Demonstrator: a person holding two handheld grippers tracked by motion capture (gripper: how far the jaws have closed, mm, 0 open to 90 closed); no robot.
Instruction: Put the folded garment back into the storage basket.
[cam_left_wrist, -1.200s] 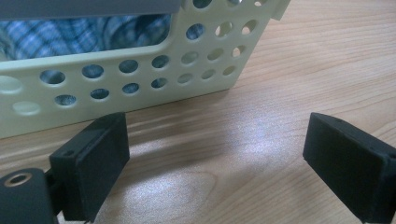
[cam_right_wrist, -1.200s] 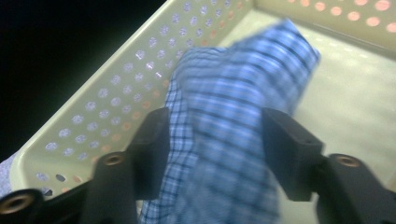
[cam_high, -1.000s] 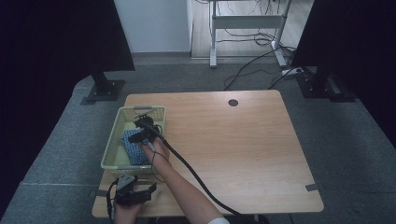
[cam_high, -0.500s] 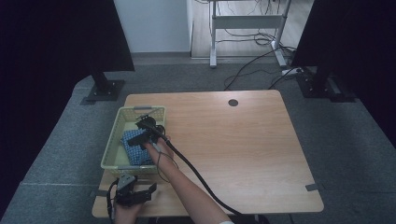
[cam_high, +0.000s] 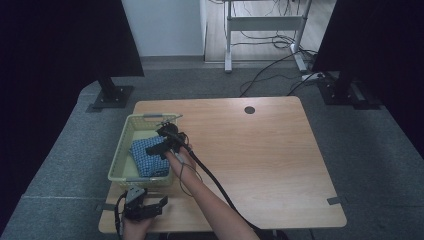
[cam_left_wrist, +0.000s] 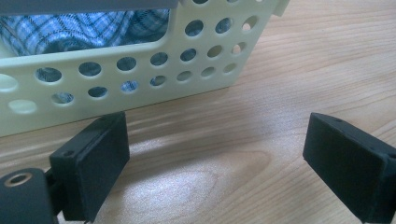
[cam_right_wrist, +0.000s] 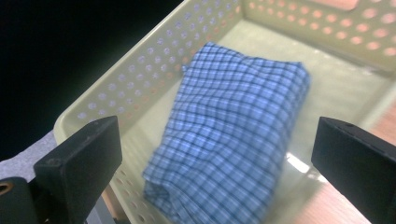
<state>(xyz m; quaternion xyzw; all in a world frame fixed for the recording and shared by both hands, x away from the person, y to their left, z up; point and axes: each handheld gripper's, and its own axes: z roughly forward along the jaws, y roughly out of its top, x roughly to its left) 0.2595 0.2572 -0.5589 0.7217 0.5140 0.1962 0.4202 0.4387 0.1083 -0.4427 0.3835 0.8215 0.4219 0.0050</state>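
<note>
The person's right forearm reaches in from the near edge and slants up and left across the wooden table (cam_high: 260, 150), ending at the right gripper (cam_high: 161, 148), which hangs over the right part of the pale yellow basket (cam_high: 118, 155). Its jaws have just been opening and now stand wide apart with nothing between them; the folded blue checked cloth (cam_high: 147, 157) lies below them on the basket floor, free of the pads. A black cable (cam_high: 212, 177) trails from this gripper back along the arm. The left hand (cam_high: 134, 227) sits low at the near left corner of the table, just near of the basket, with the left gripper (cam_high: 150, 207) lying level and pointing right, its jaws wide open and holding nothing.

The right gripper view looks down into the basket and shows the cloth (cam_right_wrist: 233, 135) as a neat folded bundle lying towards the basket's near end, with bare floor beyond it. The left gripper view shows the basket's perforated near wall (cam_left_wrist: 140, 70) from the outside, the checked fabric (cam_left_wrist: 84, 28) peeking over and through the holes, and bare wood between its jaws
</note>
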